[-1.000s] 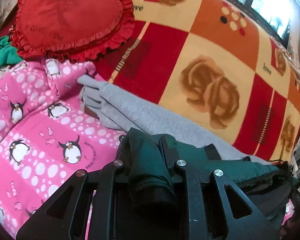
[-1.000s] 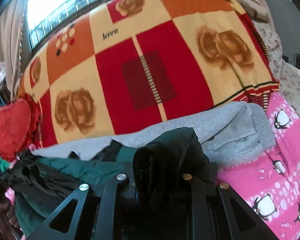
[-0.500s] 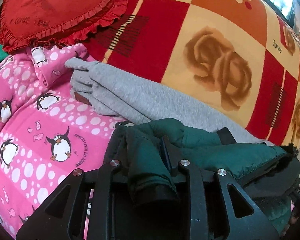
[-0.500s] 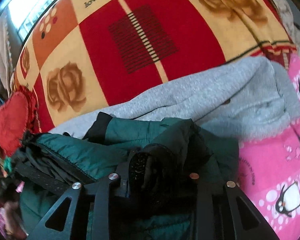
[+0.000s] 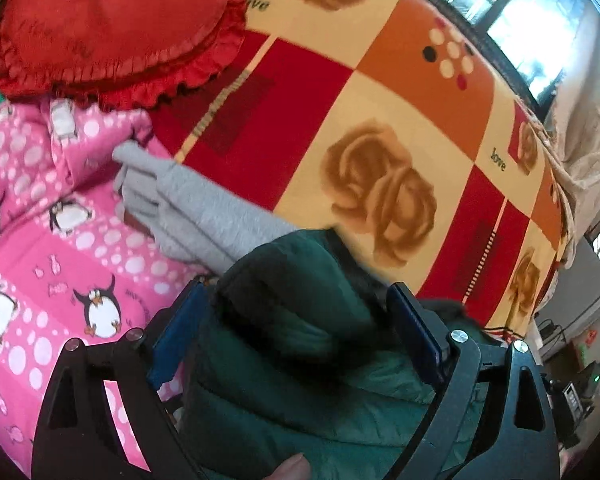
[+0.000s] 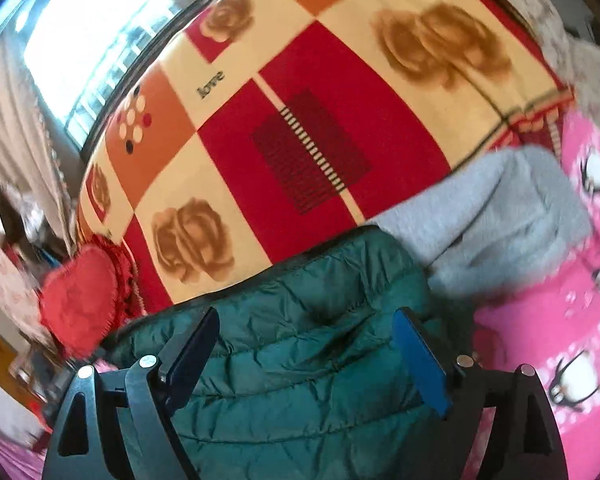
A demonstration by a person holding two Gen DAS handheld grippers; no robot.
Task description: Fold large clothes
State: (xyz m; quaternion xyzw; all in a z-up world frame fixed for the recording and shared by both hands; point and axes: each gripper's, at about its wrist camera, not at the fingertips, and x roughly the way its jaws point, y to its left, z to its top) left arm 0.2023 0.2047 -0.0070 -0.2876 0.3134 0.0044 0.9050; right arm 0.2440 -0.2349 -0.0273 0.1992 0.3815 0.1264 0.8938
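Green quilted jacket (image 6: 300, 344) lies folded on the bed, against a grey sweatshirt (image 6: 499, 232) at 1 o'clock. Left gripper (image 5: 296, 320) and right gripper (image 6: 305, 344): jaws have just been opening, now released, jacket fabric loose between them.

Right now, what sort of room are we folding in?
Most likely a bedroom: a bed spread with a rose-patterned blanket and pink penguin bedding, a heart-shaped cushion on top, and a window behind.
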